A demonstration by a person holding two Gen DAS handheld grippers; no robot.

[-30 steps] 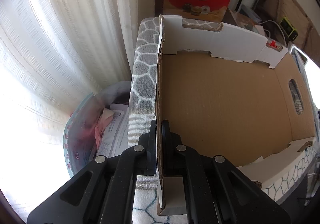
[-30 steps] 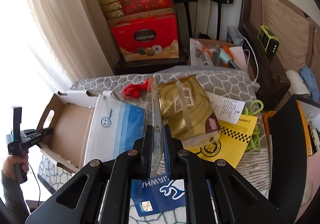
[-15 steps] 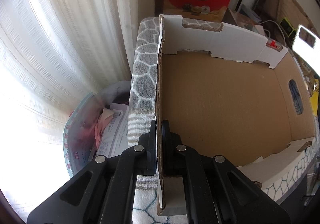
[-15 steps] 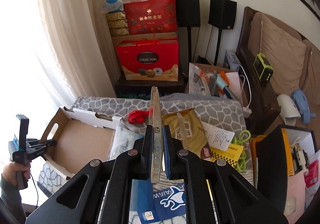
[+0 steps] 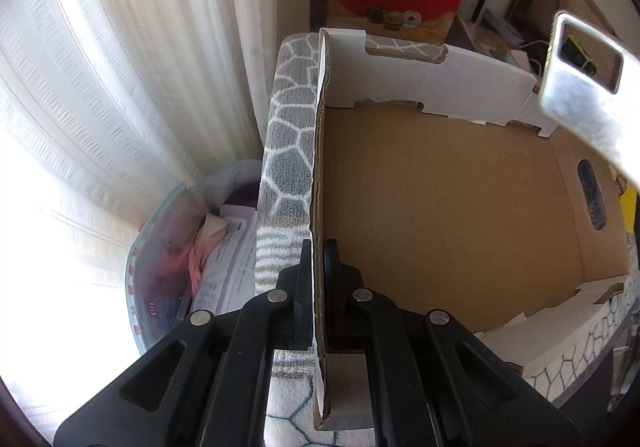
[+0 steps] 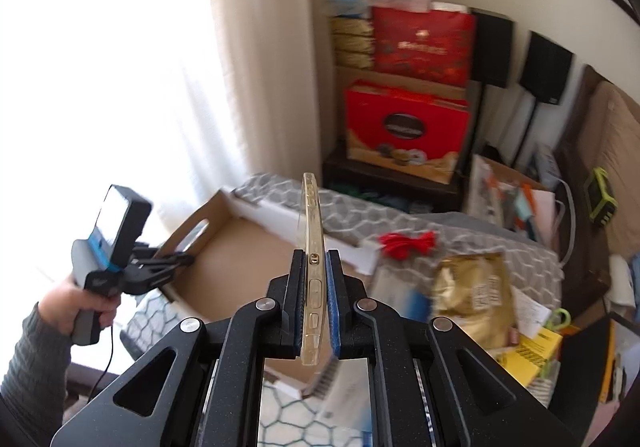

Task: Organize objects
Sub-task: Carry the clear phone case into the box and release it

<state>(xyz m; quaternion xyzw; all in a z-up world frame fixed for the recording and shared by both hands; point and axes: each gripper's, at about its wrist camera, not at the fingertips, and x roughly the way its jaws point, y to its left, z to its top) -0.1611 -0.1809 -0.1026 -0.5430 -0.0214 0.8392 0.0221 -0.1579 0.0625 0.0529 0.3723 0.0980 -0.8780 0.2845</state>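
1. Left gripper (image 5: 319, 267) pinches the box (image 5: 440, 207) wall — box sits at the bed (image 5: 290, 119) edge.
2. Right gripper (image 6: 311, 287) clamps the case (image 6: 310, 247) edge-on, above the box; thin, slick grip — it could twist out and miss.

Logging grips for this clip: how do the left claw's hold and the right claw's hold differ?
The left claw pinches the side wall of the cardboard box, which rests on the patterned cover; the right claw holds a clear phone case lifted in the air. The left claw's box is large, brown and opaque; the right claw's case is thin, see-through and stands on edge. Both claws are shut on something flat.
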